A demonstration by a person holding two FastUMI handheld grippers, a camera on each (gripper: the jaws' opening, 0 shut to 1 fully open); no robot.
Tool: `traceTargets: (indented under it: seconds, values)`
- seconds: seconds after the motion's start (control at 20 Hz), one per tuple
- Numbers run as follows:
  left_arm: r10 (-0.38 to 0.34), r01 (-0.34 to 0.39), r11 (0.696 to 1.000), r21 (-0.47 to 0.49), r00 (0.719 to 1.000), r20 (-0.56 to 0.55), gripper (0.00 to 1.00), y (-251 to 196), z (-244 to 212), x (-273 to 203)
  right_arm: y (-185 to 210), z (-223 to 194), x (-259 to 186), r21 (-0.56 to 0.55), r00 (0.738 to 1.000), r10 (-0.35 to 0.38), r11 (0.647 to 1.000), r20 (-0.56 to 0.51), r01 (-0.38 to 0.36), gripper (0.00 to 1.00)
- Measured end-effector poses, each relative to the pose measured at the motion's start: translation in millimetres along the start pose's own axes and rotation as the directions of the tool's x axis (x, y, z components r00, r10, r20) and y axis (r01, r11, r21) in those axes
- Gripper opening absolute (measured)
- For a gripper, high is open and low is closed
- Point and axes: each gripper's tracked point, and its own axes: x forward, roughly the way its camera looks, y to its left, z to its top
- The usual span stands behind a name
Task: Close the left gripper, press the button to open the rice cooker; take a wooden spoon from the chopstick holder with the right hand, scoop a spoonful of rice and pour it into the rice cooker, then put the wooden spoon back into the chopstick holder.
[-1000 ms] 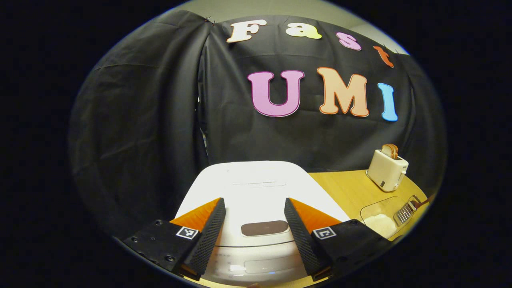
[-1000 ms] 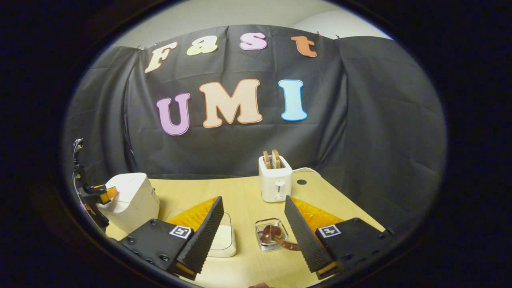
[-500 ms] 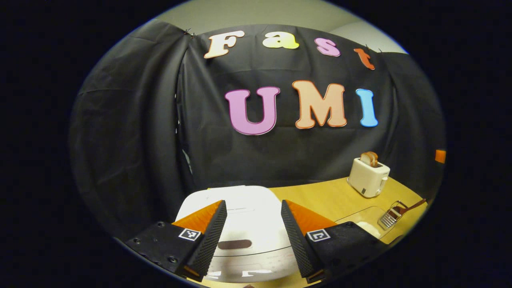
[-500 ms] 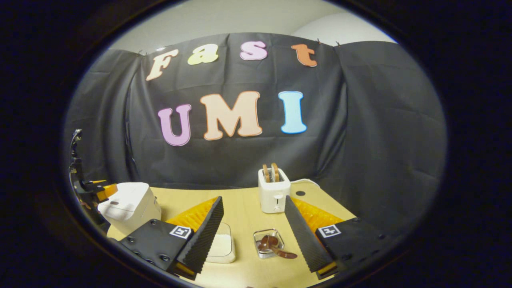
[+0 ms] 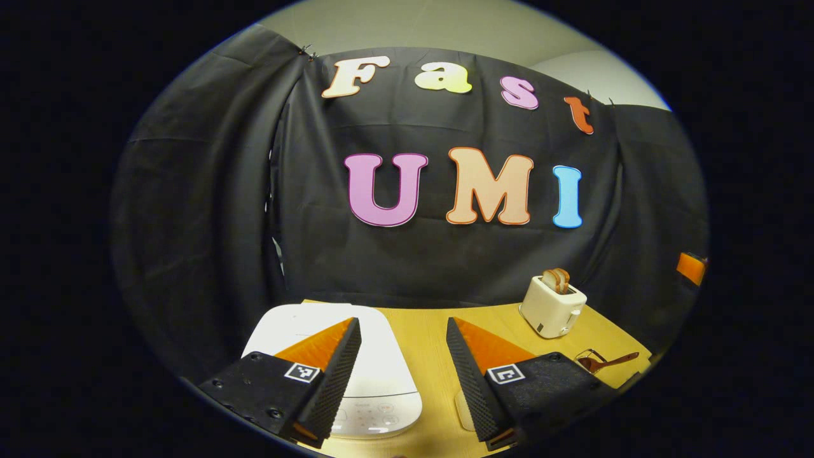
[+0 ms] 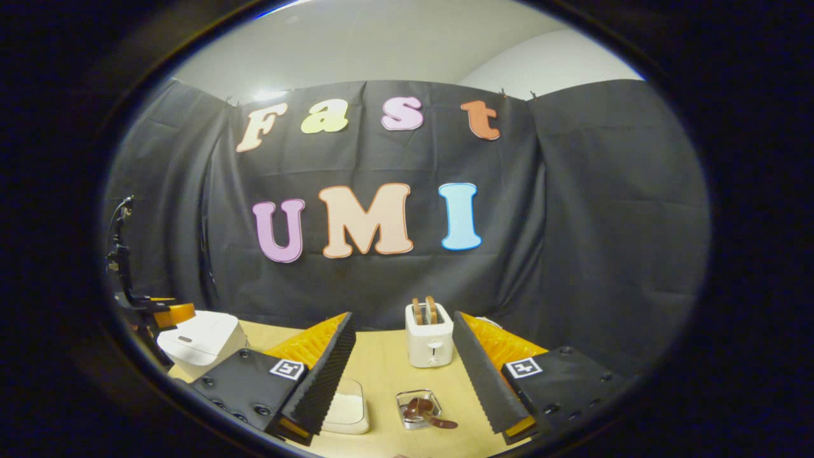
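Both claws gape w/ nothing in them: left gripper (image 5: 403,331) above the shut white rice cooker (image 5: 381,375), right gripper (image 6: 403,324) back over the table (image 6: 388,369), wooden spoon (image 6: 423,412) lying in the chopstick holder (image 6: 418,408) nr the rice tub (image 6: 346,407).

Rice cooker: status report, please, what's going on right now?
Both grippers open, holding nothing. Cooker lid shut. Spoon in its holder. Nothing in the way.

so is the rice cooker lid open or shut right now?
Shut. The rice cooker shows its flat white lid lying level on the body in the left gripper view, and in the right gripper view it reads as one closed block.
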Motion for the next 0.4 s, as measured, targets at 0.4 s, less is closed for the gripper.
traceTargets:
  seconds: [0.4]
  values:
    - [-0.007, 0.006, 0.999, 0.041, 1.0, 0.026, 0.79, -11, 10, -12, -12, 0, -10, -0.001, 1.0, -0.015, 1.0, 0.006, 0.015, 0.96]
